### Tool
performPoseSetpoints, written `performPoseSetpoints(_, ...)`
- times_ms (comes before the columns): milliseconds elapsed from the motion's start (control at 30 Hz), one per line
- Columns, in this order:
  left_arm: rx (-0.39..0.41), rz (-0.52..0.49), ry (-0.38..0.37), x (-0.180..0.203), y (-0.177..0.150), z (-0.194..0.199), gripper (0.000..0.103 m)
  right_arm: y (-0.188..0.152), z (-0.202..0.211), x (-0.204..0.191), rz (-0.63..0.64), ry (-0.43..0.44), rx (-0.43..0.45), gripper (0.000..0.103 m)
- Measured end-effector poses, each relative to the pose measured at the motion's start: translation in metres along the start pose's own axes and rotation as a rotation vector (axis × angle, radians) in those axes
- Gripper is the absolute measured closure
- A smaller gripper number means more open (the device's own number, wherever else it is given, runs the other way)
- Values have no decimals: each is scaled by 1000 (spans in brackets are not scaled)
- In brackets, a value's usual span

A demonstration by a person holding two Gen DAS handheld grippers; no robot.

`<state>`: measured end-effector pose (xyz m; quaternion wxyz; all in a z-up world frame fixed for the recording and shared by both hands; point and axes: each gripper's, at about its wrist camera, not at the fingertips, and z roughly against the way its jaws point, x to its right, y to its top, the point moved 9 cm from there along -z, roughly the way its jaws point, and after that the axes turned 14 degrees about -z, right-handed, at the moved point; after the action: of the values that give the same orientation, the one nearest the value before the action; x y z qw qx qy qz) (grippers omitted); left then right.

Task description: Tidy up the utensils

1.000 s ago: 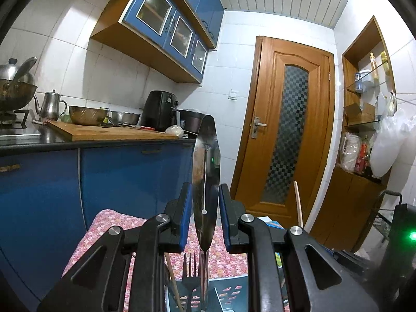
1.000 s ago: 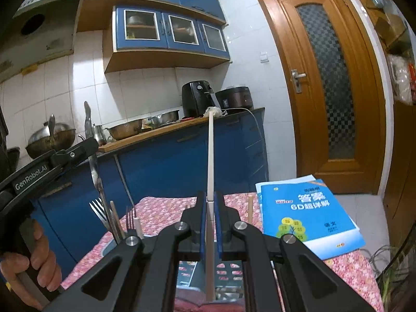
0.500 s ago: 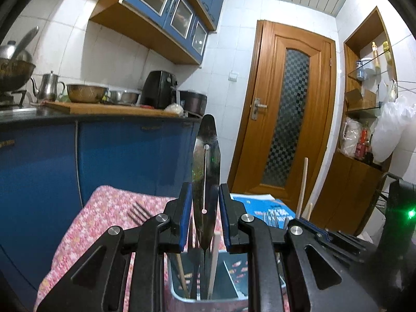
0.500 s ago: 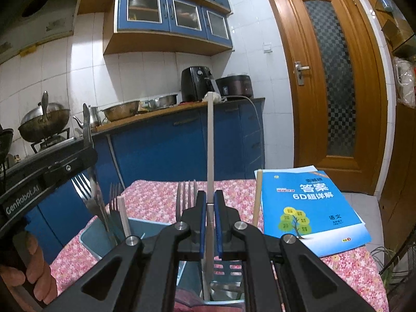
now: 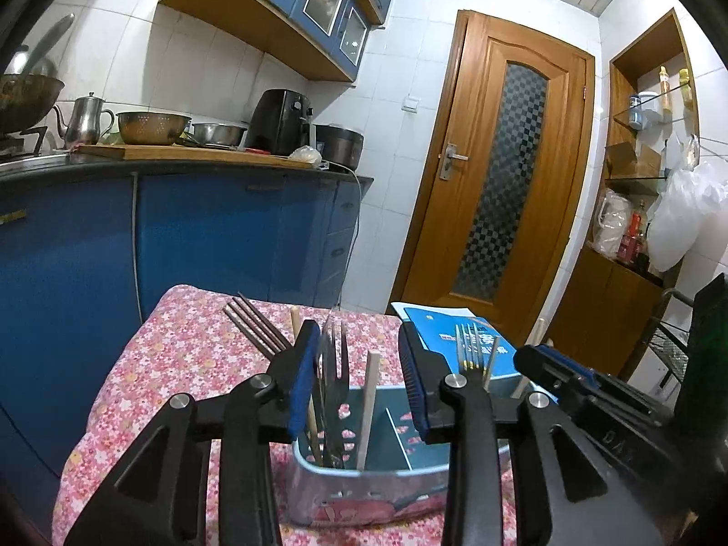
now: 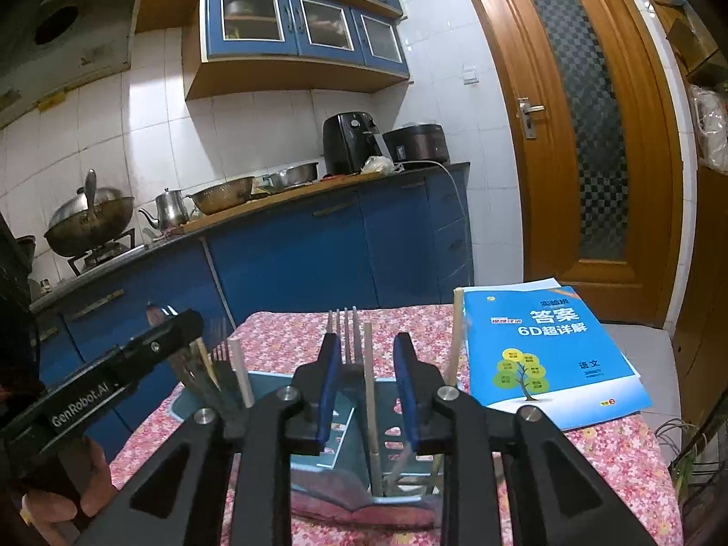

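Observation:
A teal utensil caddy (image 5: 364,473) stands on the pink floral tablecloth (image 5: 191,355) with forks (image 5: 255,327), chopsticks and a table knife upright in it. My left gripper (image 5: 359,364) hangs over its near left compartment. Its jaws are opening, and the knife (image 5: 328,364) stands free between them, close to the left pad. My right gripper (image 6: 366,377) is over the caddy (image 6: 268,386) too. Its jaws are opening, with a pale chopstick (image 6: 369,386) standing loose between the pads and a fork (image 6: 346,336) just behind.
A blue workbook (image 6: 546,355) lies on the cloth to the right of the caddy. Blue kitchen cabinets (image 5: 204,236) with a cluttered counter run behind the table, and a wooden door (image 5: 500,173) is at the back right. A person's hand (image 6: 50,500) holds the left gripper.
The left gripper sank with the knife into the caddy. Both jaws have parted and let go: the knife and the chopstick now stand in the caddy on their own.

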<state>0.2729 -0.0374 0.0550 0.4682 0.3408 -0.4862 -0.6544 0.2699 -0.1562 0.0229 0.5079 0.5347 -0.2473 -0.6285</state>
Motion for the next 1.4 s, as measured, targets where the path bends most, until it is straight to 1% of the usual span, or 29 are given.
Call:
performPoseSetpoints(67,-7,4,-6,1,0,7,64,0,7,-2,-1,8,3,75)
performPoseSetpoints(167,-20,1,-6,4,0,18,60,0,19,-5,-5,19,7,71)
performPoseSetpoints(233,-26,-3,-6,7,-1,26,55,-2,28,-7,-12,30,4,71)
performPoseSetpoints(400,-21,-4,-4,9,-4,51,54,-8,48,-14,-13,45,7,66)
performPoseSetpoints(533,-25,2,3,10,-6,71,49,-14,63,-18,-15,57,5,62)
performPoseSetpoints(633,-29,0,11,12,-11,86,48,-20,75,-21,-14,64,5,59)
performPoseSetpoints(767,-48,-27,34,16,-20,104,48,-29,89,-22,-11,69,4,59)
performPoseSetpoints(900,-64,-25,43,20,-33,120,47,-38,102,-22,-12,72,-8,58)
performPoseSetpoints(933,-69,-21,44,20,-37,123,44,-41,105,-22,-11,71,-10,56)
performPoseSetpoints(1067,-102,-5,51,22,-57,131,39,-54,118,-22,-14,73,-21,51)
performPoseSetpoints(1167,-128,-2,66,23,-72,133,34,-63,126,-22,-2,66,-24,43)
performPoseSetpoints(1200,-134,-2,70,23,-76,134,33,-66,128,-22,3,63,-24,38)
performPoseSetpoints(1300,-147,-1,85,24,-88,133,32,-79,131,-19,16,49,-27,30)
performPoseSetpoints(1400,-152,-3,94,25,-99,133,32,-91,130,-16,31,30,-37,29)
